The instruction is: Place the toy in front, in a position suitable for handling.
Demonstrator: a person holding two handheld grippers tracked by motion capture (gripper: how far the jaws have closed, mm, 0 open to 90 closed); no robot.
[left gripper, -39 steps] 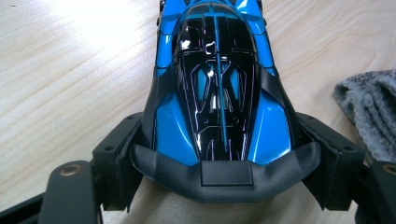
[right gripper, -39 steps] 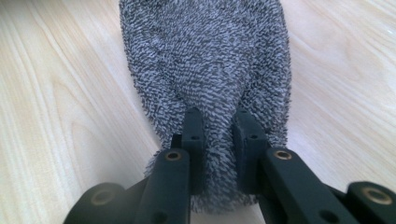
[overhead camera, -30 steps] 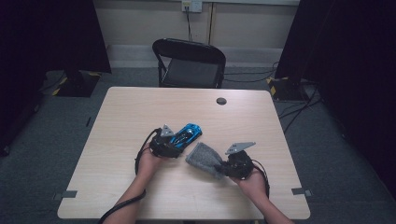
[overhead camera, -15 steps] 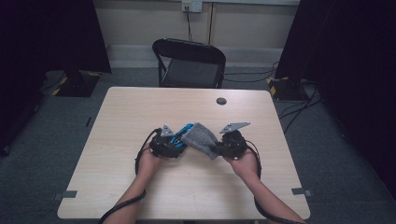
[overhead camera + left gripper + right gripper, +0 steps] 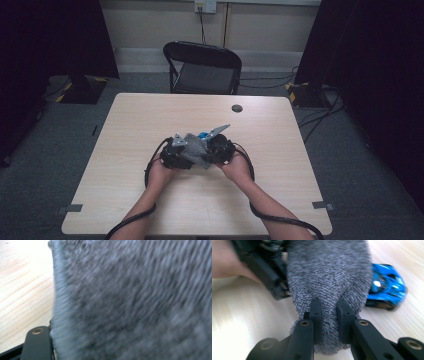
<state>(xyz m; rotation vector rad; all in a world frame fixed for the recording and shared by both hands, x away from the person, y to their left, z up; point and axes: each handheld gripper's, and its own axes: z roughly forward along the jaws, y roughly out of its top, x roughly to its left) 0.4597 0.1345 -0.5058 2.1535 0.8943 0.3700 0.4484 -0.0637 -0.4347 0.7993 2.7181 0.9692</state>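
A grey fuzzy cloth (image 5: pixel 329 272) is pinched at its near edge by my right gripper (image 5: pixel 328 302), whose jaws are shut on it. The cloth drapes over the front of my left gripper (image 5: pixel 192 144) and most of a blue toy car (image 5: pixel 387 287). The car's nose sticks out past the cloth (image 5: pixel 192 150) as a blue spot (image 5: pixel 202 134) at mid-table. The car sits at the left gripper's tips, as when it was held earlier; the cloth (image 5: pixel 130 300) hides those jaws. The left gripper's black body (image 5: pixel 269 277) is behind the cloth.
Both hands meet at the middle of the light wooden table (image 5: pixel 125 200). A small black round disc (image 5: pixel 237 108) lies near the far edge. A black folding chair (image 5: pixel 202 70) stands behind the table. Gripper cables (image 5: pixel 150 170) loop beside the wrists.
My right gripper has carried the grey cloth leftward onto the blue car and the left gripper, so the car is now mostly covered. The left hand has stayed put.
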